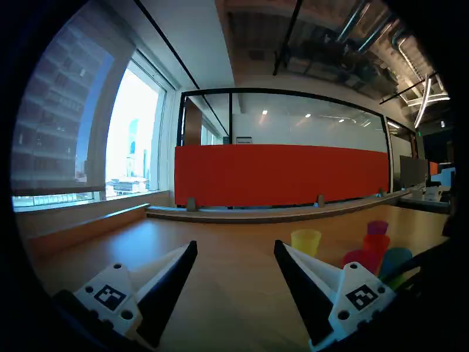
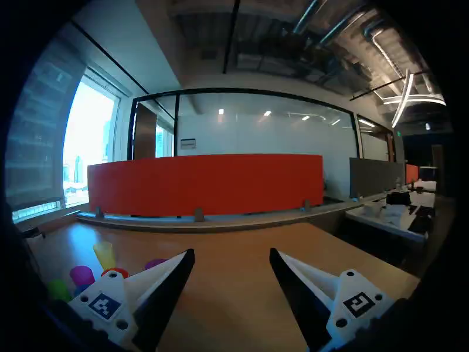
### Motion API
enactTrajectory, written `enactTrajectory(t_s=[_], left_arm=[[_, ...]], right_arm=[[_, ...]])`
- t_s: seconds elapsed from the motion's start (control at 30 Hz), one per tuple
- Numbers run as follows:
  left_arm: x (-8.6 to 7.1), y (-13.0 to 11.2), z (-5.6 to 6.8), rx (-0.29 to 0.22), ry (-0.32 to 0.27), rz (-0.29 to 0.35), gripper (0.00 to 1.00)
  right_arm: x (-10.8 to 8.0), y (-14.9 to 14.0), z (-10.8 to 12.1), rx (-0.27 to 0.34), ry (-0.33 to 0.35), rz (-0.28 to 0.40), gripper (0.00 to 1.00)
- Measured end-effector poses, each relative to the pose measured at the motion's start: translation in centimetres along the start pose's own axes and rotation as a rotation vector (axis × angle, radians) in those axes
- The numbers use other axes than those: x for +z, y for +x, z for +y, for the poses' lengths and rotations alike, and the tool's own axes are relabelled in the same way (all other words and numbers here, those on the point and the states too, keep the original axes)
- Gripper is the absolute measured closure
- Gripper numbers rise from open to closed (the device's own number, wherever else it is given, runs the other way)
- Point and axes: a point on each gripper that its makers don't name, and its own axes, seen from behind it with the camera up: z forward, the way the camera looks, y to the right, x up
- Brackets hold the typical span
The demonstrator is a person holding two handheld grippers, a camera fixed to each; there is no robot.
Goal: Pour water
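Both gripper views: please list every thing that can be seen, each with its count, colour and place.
Small plastic cups: about six; yellow, purple, orange-red, pink, blue, green; grouped on the table, right of the fingers in the left gripper view, left of them in the right gripper view.
Long wooden table: one, light brown, under both grippers.
Flat partition panel: one, orange-red, along the table's far edge.
Large window: one, bright, on the left.
Ceiling pipes: several, grey, overhead.
Left gripper: one, black fingers on white bodies, open, empty.
Right gripper: one, same colours, open, empty.
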Motion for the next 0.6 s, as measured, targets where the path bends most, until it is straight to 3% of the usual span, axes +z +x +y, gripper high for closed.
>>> enactTrajectory(t_s=[0.6], left_arm=[[0.5, -1.1, 0.1, 0.002, -0.008, -0.033, 0.03]], right_arm=[[-0.4, 0.2, 0.6, 0.013, -0.009, 0.001, 0.01]])
